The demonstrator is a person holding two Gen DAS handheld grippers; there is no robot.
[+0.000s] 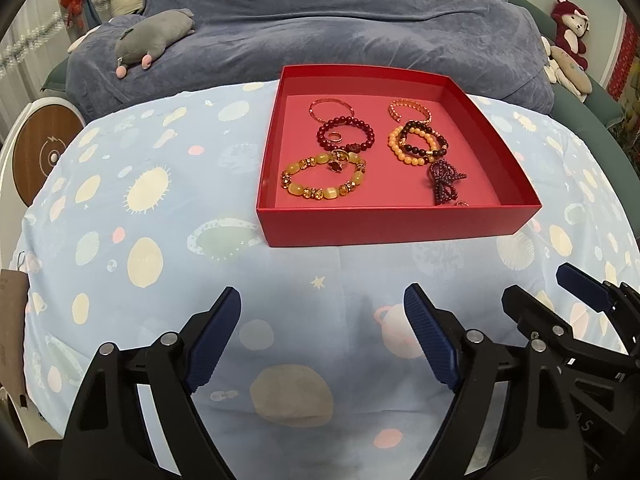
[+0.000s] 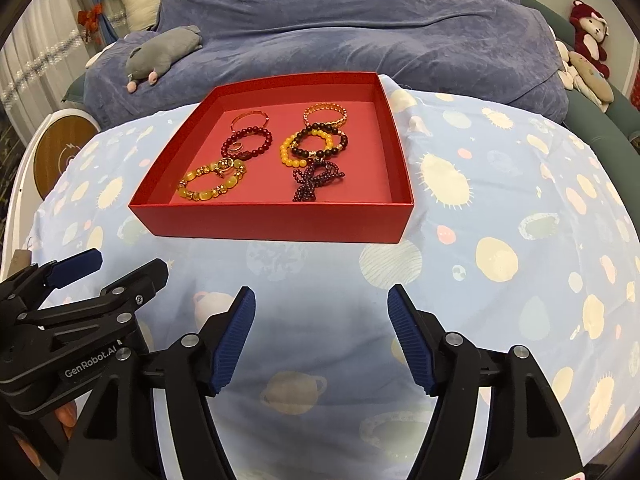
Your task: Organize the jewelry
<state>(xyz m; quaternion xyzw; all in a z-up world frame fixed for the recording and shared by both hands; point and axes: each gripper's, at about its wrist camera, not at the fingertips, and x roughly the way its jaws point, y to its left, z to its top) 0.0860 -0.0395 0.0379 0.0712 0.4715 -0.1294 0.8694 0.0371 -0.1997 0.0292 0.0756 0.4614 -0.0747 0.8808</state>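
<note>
On a bedspread (image 1: 160,240) printed with planets, the left gripper (image 1: 322,308) hangs with its jaws spread wide and nothing between them. Ahead sits a red box (image 1: 392,222) holding 7 bracelets, among them a yellow bracelet (image 1: 324,176) and a purple bead strand (image 1: 444,182). Beside it, the right gripper (image 2: 322,306) also gapes empty.

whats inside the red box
The red box holds beaded bracelets, two gold bangles, a dark purple bead strand and small rings. Its near wall hides the front strip of floor.
</note>
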